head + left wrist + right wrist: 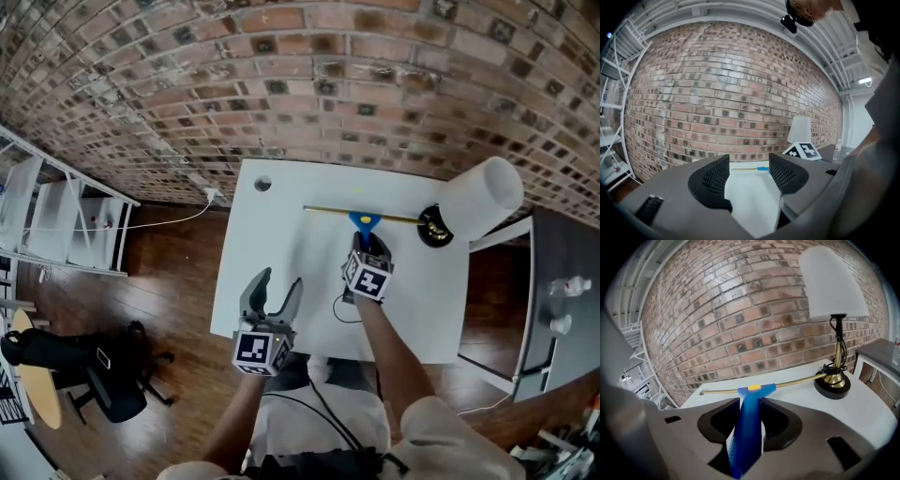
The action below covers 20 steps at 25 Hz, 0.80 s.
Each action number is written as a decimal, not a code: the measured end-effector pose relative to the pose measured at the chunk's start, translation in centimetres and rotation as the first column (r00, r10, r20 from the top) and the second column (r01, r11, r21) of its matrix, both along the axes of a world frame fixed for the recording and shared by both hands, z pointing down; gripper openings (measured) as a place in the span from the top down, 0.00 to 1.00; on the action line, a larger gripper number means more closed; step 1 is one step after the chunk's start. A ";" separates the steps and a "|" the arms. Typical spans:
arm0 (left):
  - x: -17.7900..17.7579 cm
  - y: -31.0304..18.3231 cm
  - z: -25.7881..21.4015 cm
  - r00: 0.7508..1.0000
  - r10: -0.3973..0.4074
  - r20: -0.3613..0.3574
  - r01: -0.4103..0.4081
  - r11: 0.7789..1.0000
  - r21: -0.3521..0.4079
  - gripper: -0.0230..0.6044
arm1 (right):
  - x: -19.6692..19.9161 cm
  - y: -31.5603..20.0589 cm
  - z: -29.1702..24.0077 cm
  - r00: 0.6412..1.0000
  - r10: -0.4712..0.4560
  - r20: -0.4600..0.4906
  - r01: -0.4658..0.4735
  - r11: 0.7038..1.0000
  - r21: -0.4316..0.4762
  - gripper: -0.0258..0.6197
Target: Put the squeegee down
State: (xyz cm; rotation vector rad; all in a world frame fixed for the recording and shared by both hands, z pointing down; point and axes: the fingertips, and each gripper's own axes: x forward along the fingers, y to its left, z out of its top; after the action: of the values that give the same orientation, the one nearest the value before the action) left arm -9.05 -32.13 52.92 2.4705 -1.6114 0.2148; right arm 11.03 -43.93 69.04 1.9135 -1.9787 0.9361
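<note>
Squeegee with a blue ribbed plastic handle and a long thin yellow blade bar (pixel 749 427): its handle is pinched between the pressed-in black jaws of the right gripper (pixel 369 248), and the T-shaped head sticks out just past the jaw tips. Nearest the camera, the left gripper (pixel 279 286) hangs over the near left edge of the white rectangular table (pixel 281 225), its jaws spread with only bare tabletop showing between them. Further in, the right gripper reaches over the middle of the table and points toward the wall. The blade bar runs crosswise over the far half of the table, roughly parallel to the far edge (whether it touches the top, I cannot tell). Its right end comes close to the round black base of a brass-stemmed table lamp with a white shade (pixel 483 197), which stands at the far right corner. Behind the table rises a red brick wall (pixel 328 75).
</note>
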 end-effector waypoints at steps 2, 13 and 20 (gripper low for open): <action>0.1 -0.3 0.6 1.000 0.022 -0.004 -0.022 0.999 -0.029 0.54 | 0.1 -3.0 1.7 0.999 0.035 -0.019 -0.036 0.998 -0.044 0.71; -3.1 0.2 2.8 0.997 0.059 -0.046 -0.065 0.987 -0.144 0.53 | 0.0 -6.9 7.1 0.992 0.085 -0.089 -0.106 0.958 -0.266 0.70; -3.7 -1.4 1.4 0.994 0.108 -0.029 -0.111 0.985 -0.135 0.53 | 0.1 -4.0 3.9 0.994 -0.012 -0.110 0.000 0.994 -0.108 0.32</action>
State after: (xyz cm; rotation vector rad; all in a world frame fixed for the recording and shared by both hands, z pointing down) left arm -12.75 -33.48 54.32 2.4495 -1.4044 0.3018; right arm 11.11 -47.95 72.96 1.8574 -1.8324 0.8959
